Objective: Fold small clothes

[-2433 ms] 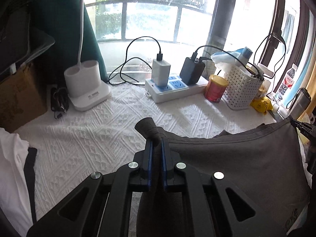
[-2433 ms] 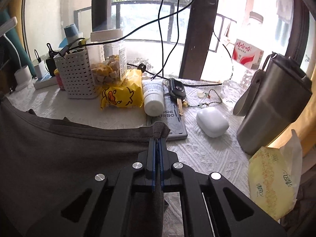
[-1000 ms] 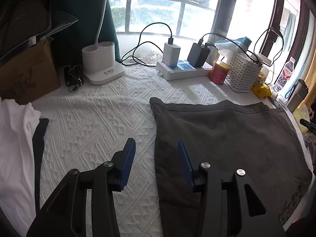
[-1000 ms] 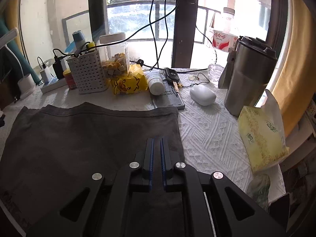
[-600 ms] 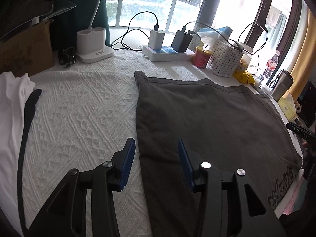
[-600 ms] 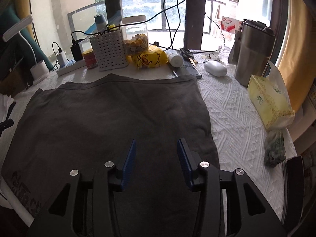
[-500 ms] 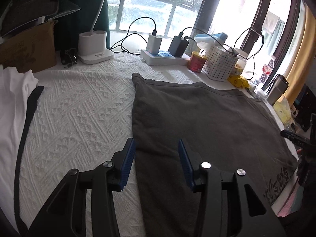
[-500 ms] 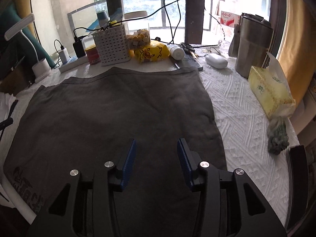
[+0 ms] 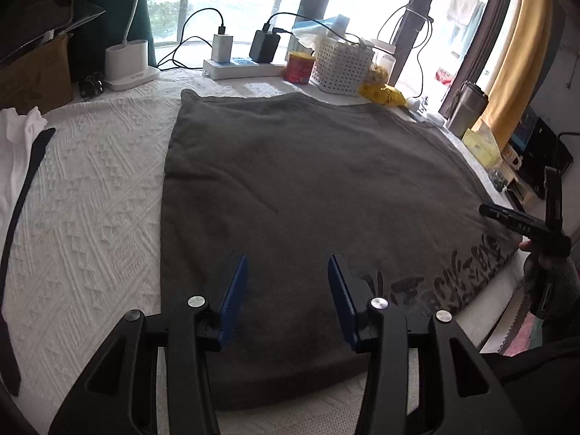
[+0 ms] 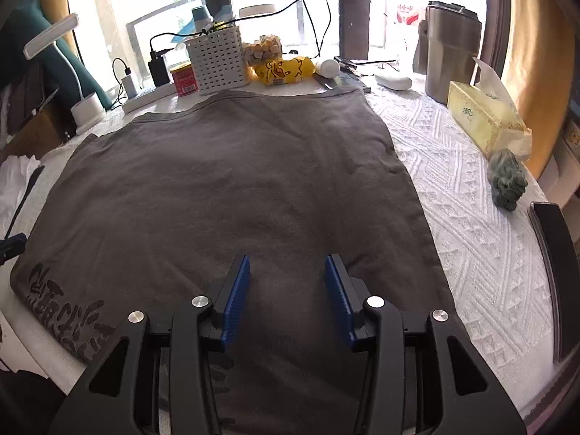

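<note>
Released since earlier, grey shirt [image 10: 224,188] lies flat; both claws [image 9: 288,290] [image 10: 286,290] spread, empty; near hem hidden.

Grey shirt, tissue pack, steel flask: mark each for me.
grey shirt [image 10: 232,188], right wrist view, middle of the flat cloth.
tissue pack [image 10: 482,117], right wrist view, yellow side.
steel flask [image 10: 451,50], right wrist view, its body.

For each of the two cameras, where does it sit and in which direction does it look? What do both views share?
Left wrist: sits on the left gripper, jaws open, facing the window across the grey garment; the right gripper and hand show at the right edge.
Right wrist: sits on the right gripper, jaws open, over the same garment's right part.
Shared: garment, white basket, red can, steel mug.
</note>
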{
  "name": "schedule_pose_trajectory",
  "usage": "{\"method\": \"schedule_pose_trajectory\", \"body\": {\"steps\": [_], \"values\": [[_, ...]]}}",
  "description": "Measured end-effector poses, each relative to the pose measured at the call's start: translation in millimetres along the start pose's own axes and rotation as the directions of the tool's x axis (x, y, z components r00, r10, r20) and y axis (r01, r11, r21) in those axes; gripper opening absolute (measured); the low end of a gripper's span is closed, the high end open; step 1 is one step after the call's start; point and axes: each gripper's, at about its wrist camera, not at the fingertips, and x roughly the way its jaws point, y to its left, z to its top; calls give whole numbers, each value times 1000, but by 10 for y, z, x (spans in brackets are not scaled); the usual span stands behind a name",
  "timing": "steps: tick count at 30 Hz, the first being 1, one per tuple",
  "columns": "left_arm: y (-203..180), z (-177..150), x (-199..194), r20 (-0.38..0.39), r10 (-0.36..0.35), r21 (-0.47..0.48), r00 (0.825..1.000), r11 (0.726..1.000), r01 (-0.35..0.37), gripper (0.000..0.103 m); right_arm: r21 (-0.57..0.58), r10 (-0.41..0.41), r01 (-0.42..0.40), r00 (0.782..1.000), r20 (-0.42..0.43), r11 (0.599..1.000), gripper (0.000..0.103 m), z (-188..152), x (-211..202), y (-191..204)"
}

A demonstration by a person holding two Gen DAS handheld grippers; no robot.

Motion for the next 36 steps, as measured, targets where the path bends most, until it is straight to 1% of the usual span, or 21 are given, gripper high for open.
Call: {"method": "schedule_pose_trajectory", "body": {"steps": [1, 3, 4, 5, 7, 14, 17, 18, 20, 24, 30, 36], "values": [[-7, -36, 1, -7, 2, 2, 1000, 1000, -2, 47, 1, 0, 0, 1000, -1, 1000, 46, -23, -12, -12], [5, -119, 27, -24, 8, 0, 1000, 1000, -8, 57, 1, -1, 1, 1000, 9, 1000, 46, -80, -43, -24], [17, -157, 46, -27, 18, 3, 999, 1000, -18, 58, 1, -3, 3, 1000, 15, 1000, 46, -107, -63, -25], [4, -218, 24, 6, 27, 35, 1000, 999, -27, 58, -1, -5, 5, 1000, 19, 1000, 46, -128, -77, -20], [-4, -257, 10, 15, 43, 59, 999, 997, -44, 58, 4, -8, 8, 1000, 25, 1000, 46, -166, -111, -19], [38, -240, -37, 11, 54, 34, 998, 998, -54, 58, 17, -18, 17, 999, 47, 1000, 48, -306, -260, -15], [-7, -174, -45, 20, 32, 47, 999, 998, -33, 58, 36, -20, 18, 998, 59, 999, 49, -360, -327, -26], [-32, -147, -41, 20, 29, 58, 999, 998, -30, 58, 41, -22, 20, 998, 61, 999, 52, -376, -345, -25], [-100, -84, -43, 31, 22, 84, 999, 996, -24, 58, 46, -22, 19, 998, 65, 999, 55, -411, -380, -27], [-215, 40, -49, 50, -13, 103, 999, 995, 8, 58, 63, -46, 42, 997, 63, 997, 55, -475, -471, -64], [-381, 160, 17, 50, -61, 140, 997, 989, 53, 58, 112, -69, 62, 996, 57, 992, 56, -592, -671, -183], [-379, 219, 61, 50, -80, 136, 996, 988, 73, 58, 182, -13, 6, 999, 37, 983, 56, -703, -745, -233]]}}
